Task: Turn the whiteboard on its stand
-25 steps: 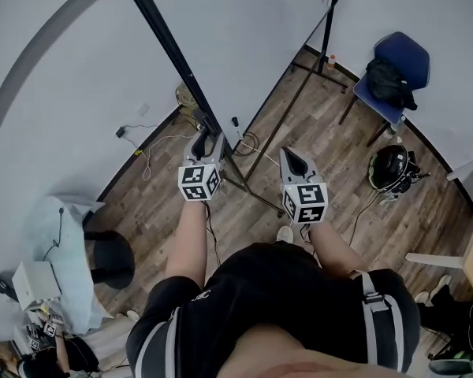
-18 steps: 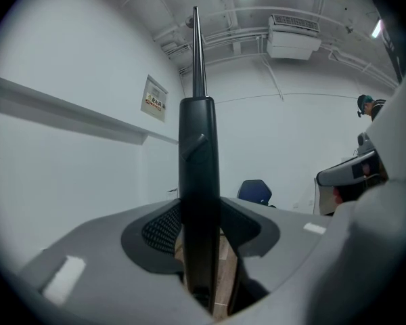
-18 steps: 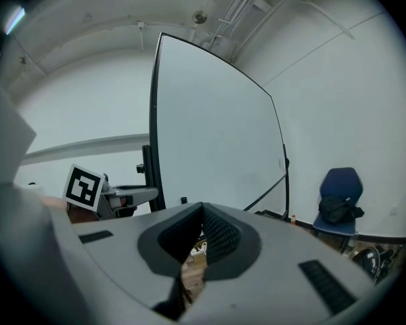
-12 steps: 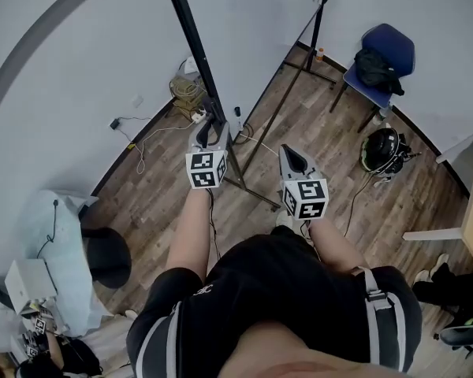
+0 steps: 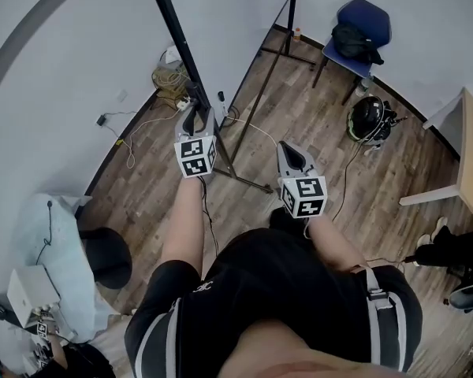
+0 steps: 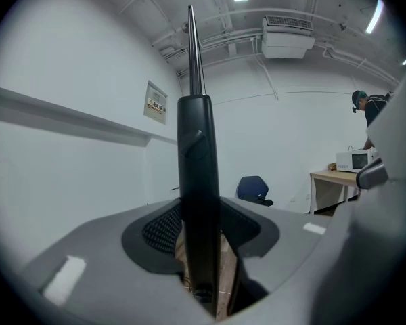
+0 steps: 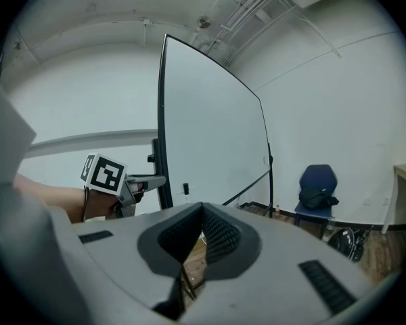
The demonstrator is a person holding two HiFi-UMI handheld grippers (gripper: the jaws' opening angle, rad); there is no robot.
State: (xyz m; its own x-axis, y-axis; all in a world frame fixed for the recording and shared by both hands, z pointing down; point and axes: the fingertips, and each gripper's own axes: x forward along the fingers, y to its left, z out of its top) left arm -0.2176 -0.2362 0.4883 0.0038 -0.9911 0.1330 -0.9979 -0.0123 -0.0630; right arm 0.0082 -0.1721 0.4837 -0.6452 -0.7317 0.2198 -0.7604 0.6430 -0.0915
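Note:
The whiteboard (image 5: 229,22) hangs between two black posts of its stand, its white face plain in the right gripper view (image 7: 213,134). My left gripper (image 5: 195,120) is shut on the left black post (image 6: 197,181), which fills the gap between its jaws (image 6: 201,215). The right gripper (image 5: 288,152) hangs free to the right of that post, in front of the board, with its jaws shut on nothing (image 7: 201,212). From the right gripper view the left gripper (image 7: 145,181) shows clamped to the post.
The stand's black floor legs (image 5: 248,181) run between my grippers. Cables and a power strip (image 5: 169,81) lie by the wall. A blue chair with a black bag (image 5: 359,26), a helmet (image 5: 368,119) and a wooden table (image 5: 465,148) stand to the right. A black stool (image 5: 106,258) is at the left.
Both grippers and the held post have shifted left in the head view. The chair, helmet and table have slid left and more of the table shows. The left grip is unchanged.

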